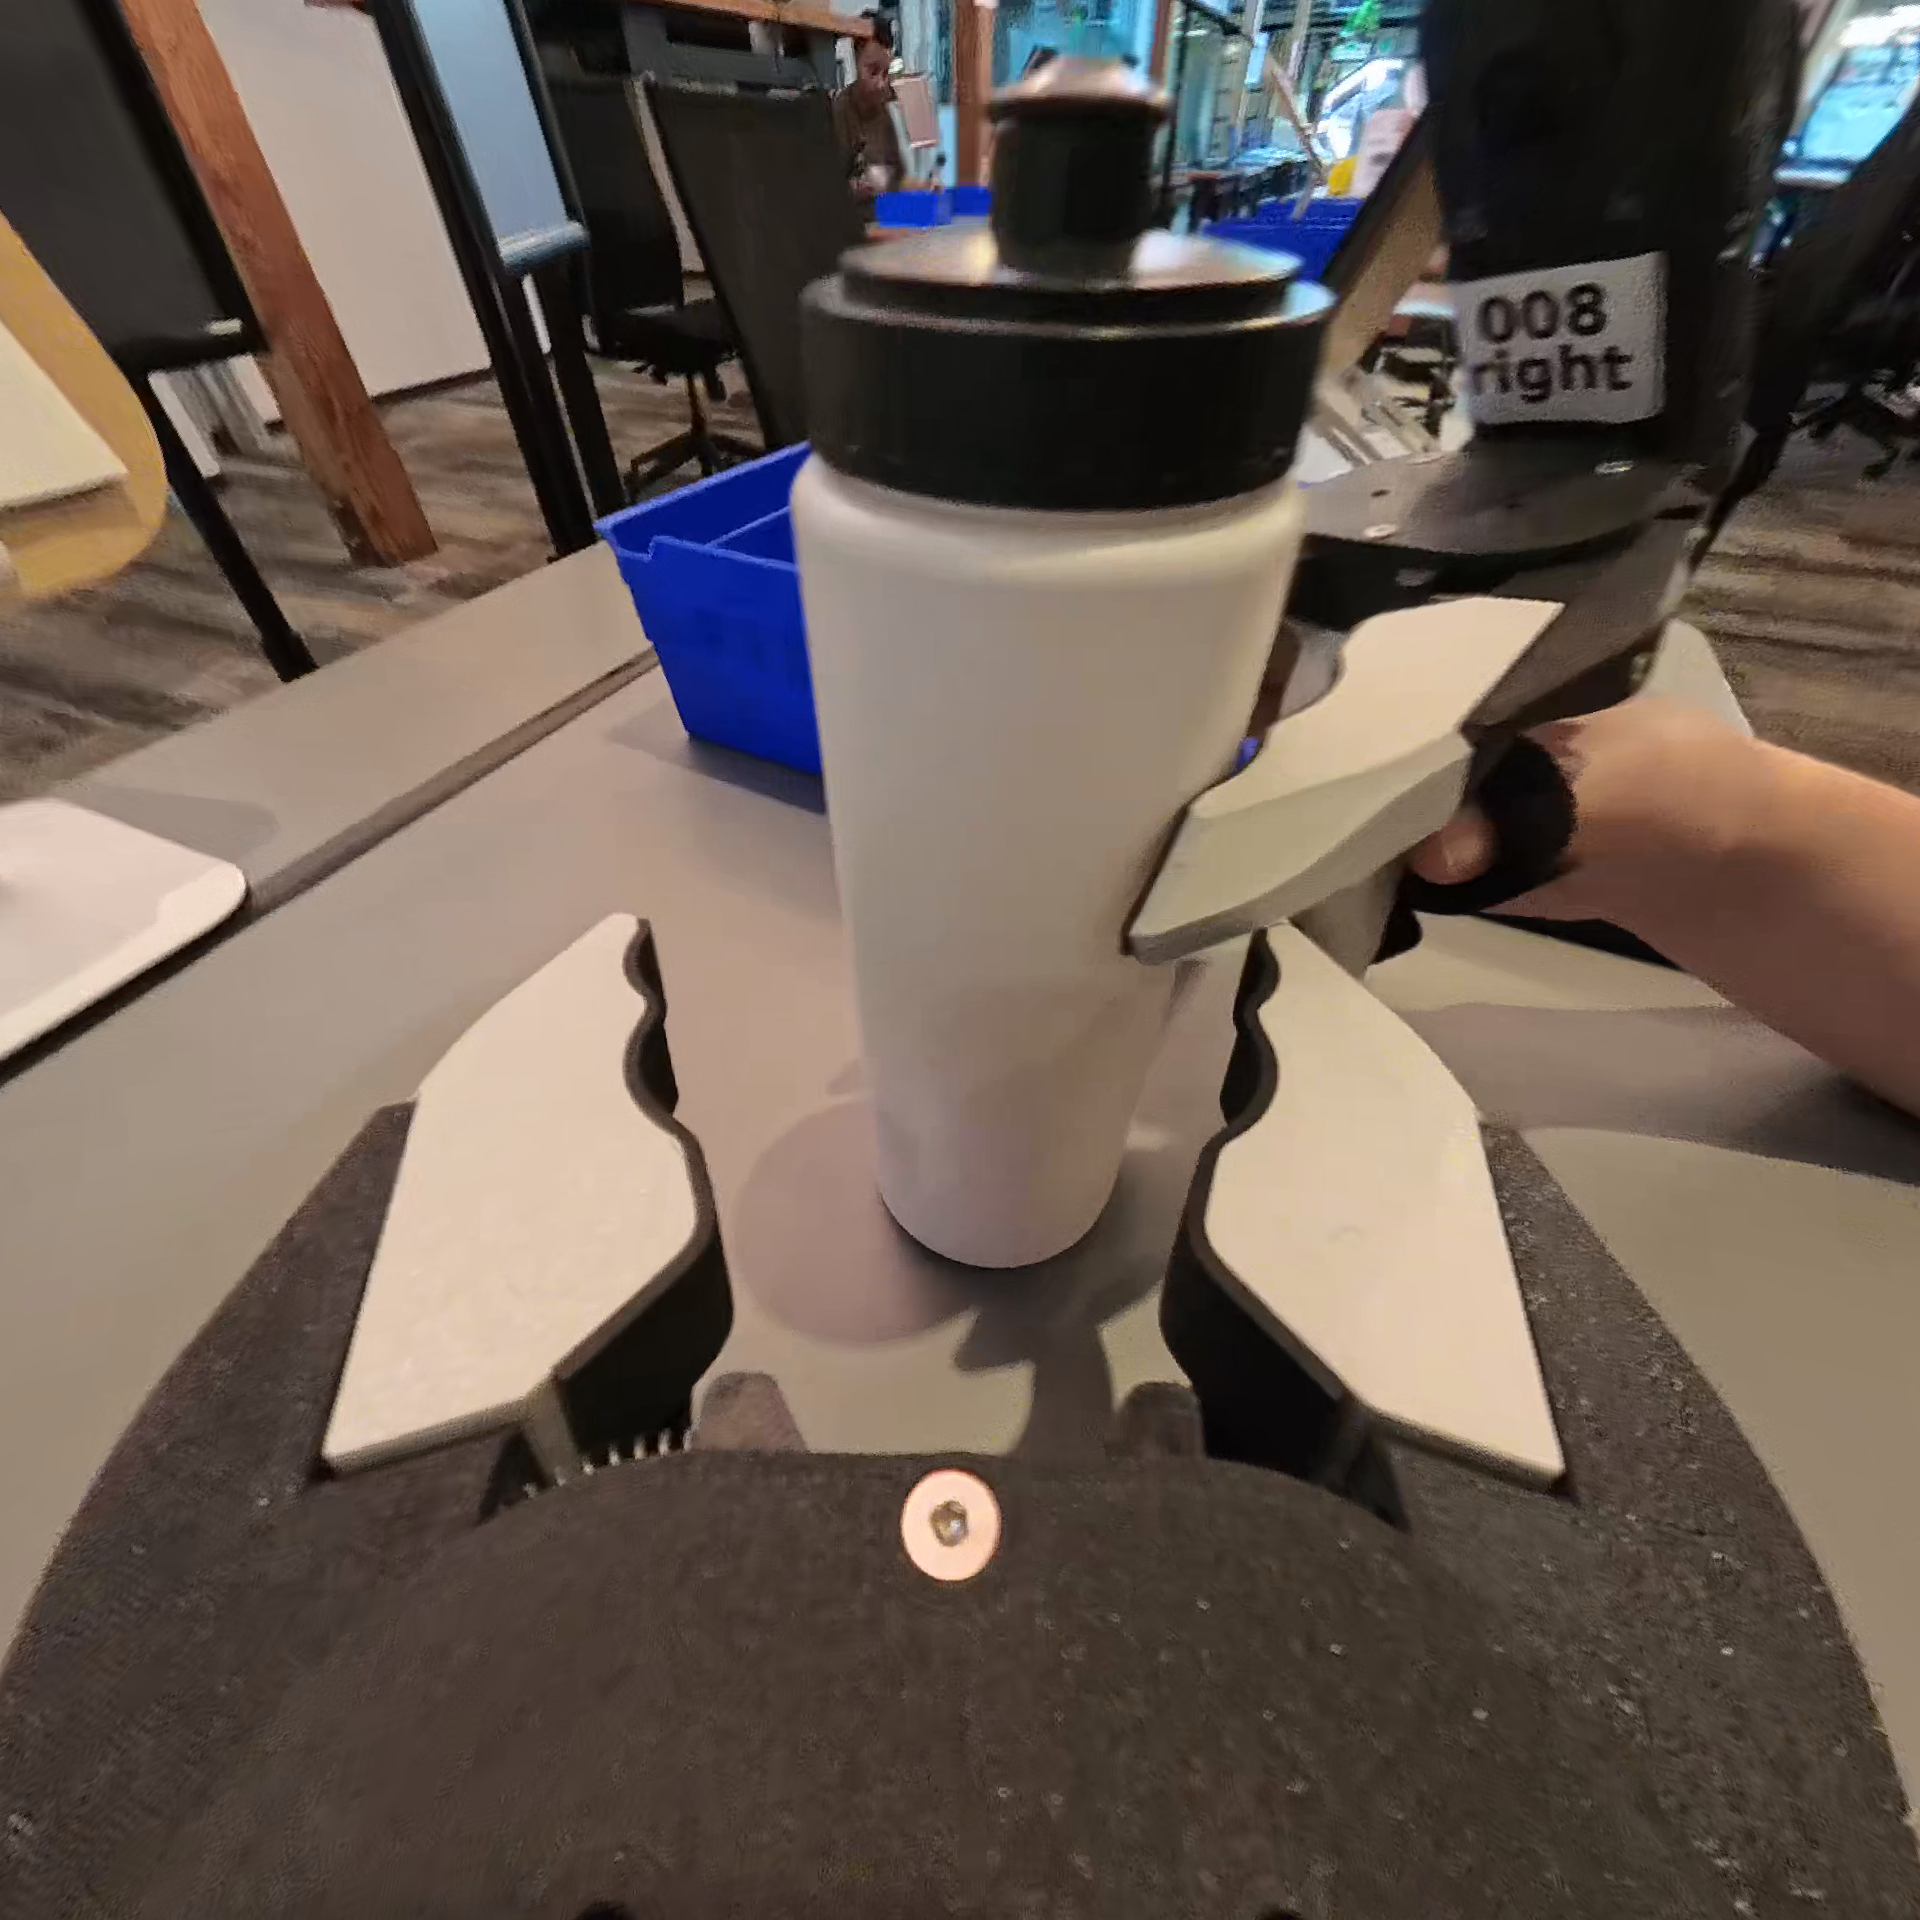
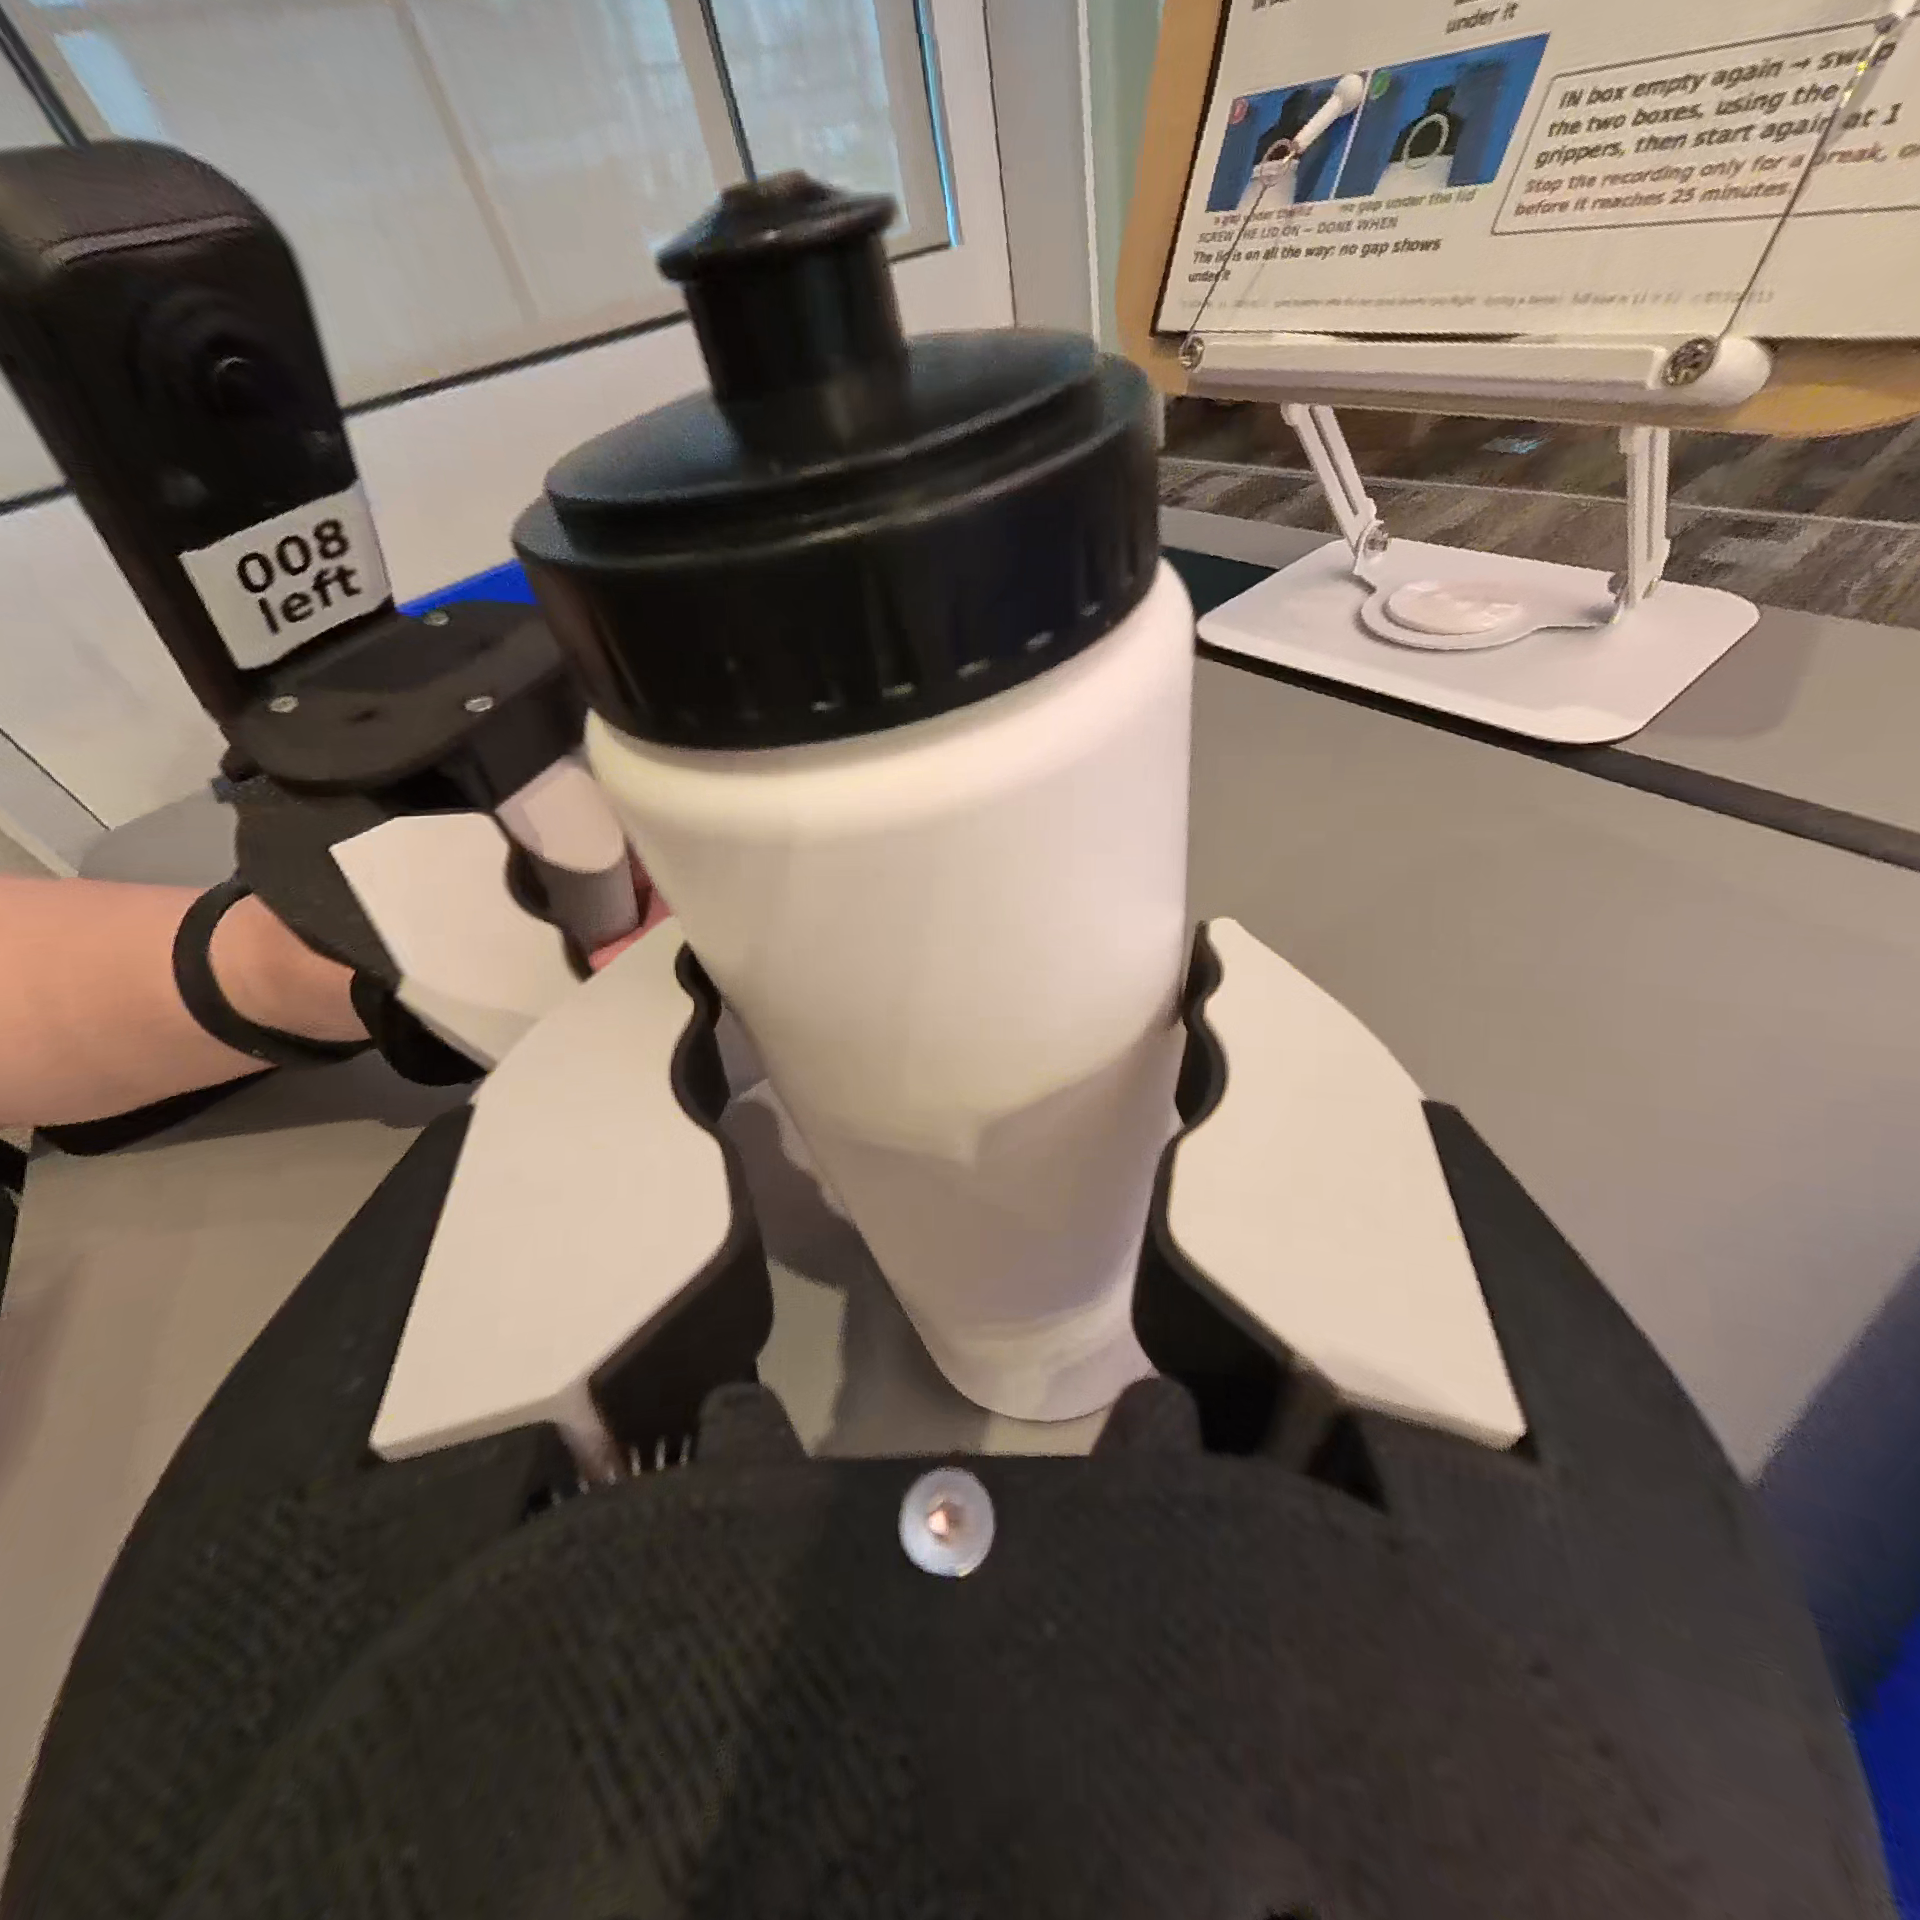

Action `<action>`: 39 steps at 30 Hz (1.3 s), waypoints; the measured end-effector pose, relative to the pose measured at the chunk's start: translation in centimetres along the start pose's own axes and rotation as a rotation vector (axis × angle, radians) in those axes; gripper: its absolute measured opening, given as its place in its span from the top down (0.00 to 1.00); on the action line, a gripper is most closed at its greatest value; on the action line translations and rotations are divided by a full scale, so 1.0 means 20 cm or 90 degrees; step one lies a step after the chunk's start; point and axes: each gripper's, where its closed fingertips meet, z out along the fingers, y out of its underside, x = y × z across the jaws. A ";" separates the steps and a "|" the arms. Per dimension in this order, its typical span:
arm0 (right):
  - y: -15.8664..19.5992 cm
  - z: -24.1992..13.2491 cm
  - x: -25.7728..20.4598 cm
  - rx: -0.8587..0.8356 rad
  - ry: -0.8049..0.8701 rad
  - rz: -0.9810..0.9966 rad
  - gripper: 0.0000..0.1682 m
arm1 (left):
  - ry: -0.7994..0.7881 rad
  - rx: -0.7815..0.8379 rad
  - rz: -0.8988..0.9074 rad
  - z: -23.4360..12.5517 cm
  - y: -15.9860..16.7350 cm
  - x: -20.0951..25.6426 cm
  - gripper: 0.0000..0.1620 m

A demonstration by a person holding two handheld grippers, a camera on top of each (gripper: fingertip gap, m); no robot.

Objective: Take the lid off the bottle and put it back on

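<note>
Your right gripper (image 2: 951, 1049) clasps the upright white plastic bottle (image 2: 935, 935); your left gripper (image 1: 951, 997), jaws spread, faces it, black ribbed screw lid (image 1: 1060, 374) overhead.

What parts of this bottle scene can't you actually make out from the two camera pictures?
- Whether the right gripper grips the bottle: in the right wrist view its fingers flank the body, contact unclear.
- How tightly the lid is screwed on: blurred in both views.
- The blue bin: mostly hidden behind the bottle in the left wrist view.
- The bottle's far side: unseen.
</note>
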 end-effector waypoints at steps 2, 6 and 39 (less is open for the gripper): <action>0.00 0.00 0.02 0.005 0.011 0.006 0.48 | 0.013 0.014 0.042 -0.01 -0.03 0.03 0.36; 0.01 -0.02 0.06 0.015 0.028 0.024 0.49 | 0.042 0.024 0.101 -0.04 -0.07 0.08 0.36; 0.06 -0.72 1.10 -0.551 0.286 0.309 0.55 | 0.084 0.115 0.036 -0.20 -0.30 0.08 0.39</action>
